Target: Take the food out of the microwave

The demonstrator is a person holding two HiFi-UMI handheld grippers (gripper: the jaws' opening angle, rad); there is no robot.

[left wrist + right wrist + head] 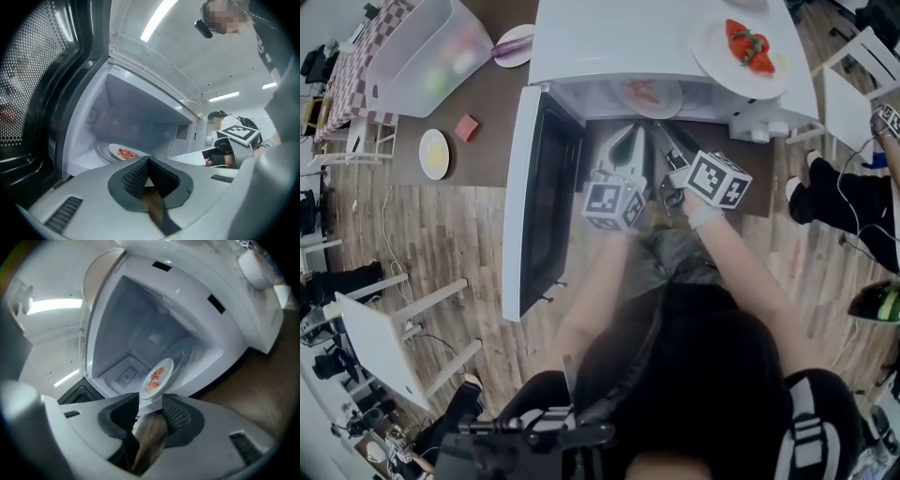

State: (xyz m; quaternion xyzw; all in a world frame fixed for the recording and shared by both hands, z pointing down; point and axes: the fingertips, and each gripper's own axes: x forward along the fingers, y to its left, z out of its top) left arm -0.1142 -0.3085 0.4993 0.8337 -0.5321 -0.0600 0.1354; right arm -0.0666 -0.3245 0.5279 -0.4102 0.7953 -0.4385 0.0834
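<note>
**A:** Where's the food?

**B:** It's reddish food (156, 376) on a round white plate (649, 96); the plate lies on the floor of the white microwave oven (609, 37); the oven stands on a brown table (487, 103), and its dark-windowed door (539, 187) is swung wide to the left.

**A:** And the two tools?

**B:** Both sit side by side just in front of the open cavity, pointing in; the left gripper (148, 160) has its jaws pressed together with nothing between them; the right gripper (147, 401) has its jaws spread.

**A:** Is the right one on the plate?

**B:** It isn't pinching it; in the right gripper view the plate's near rim shows right at the mouth of the gap, with a pad standing off on either side; whether the rim touches a pad I cannot tell.

**A:** And from the left gripper view?

**B:** The plate lies deeper in the cavity, ahead of the closed tips and a little to their left; well apart from them.

**A:** Anything on top of the oven?

**B:** A second white plate (712, 56) with red pieces (748, 45) rests on the roof, toward the right side.
</note>
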